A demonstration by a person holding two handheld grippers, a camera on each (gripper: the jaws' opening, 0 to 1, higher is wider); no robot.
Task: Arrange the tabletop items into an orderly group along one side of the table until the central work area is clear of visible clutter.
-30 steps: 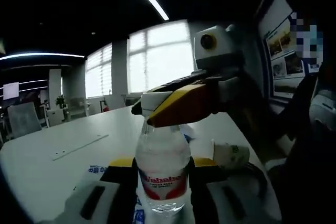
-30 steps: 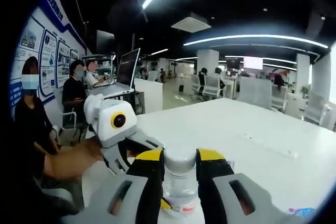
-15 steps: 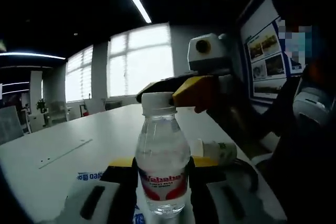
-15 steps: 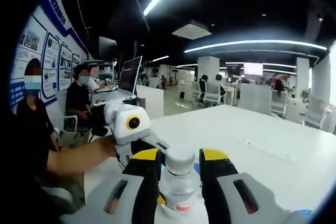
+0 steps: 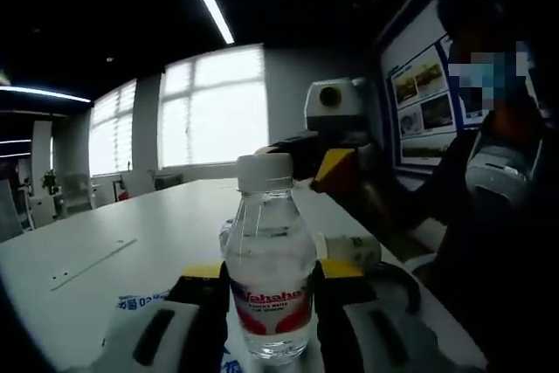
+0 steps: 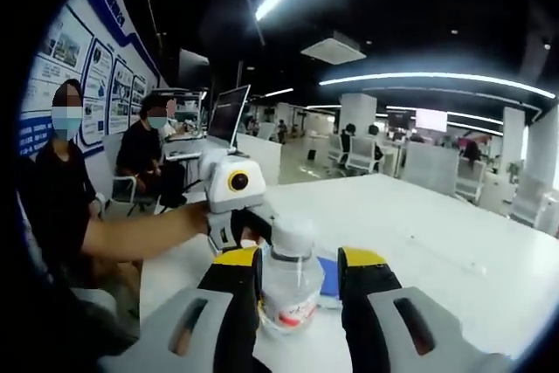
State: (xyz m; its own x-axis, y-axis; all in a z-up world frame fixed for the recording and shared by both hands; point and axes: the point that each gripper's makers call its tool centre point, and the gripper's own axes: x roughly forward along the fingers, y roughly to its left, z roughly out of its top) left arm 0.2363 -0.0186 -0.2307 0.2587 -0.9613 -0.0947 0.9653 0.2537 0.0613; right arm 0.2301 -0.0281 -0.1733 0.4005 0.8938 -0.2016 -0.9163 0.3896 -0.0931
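Since a second ago the right gripper (image 5: 336, 168) has let go of the cap (image 5: 265, 172) and drawn back: then its yellow jaws pinched the white cap, now in the left gripper view they sit just behind and right of it, apart from the bottle (image 5: 270, 281). How wide they stand there I cannot tell from that angle.

The left gripper (image 5: 269, 299) holds the bottle upright by its lower body, a black-and-yellow jaw pressed to each side at the red label. Clear water fills it nearly to the neck, and the cap is on.

In the right gripper view the right gripper (image 6: 300, 281) has its jaws parted, yellow tips either side of the bottle (image 6: 289, 290) with a gap showing on the right side, so it grips nothing. The left gripper (image 6: 238, 216) shows beyond the bottle on the left, held by a hand on a bare forearm.

All this is near the table (image 5: 122, 251) edge. Behind the bottle in the left gripper view a second bottle (image 5: 354, 251) lies on its side to the right, and a blue-printed sheet (image 5: 140, 301) lies near left. A flat blue item (image 6: 328, 275) lies on the table (image 6: 454, 242) just past the bottle in the right gripper view.
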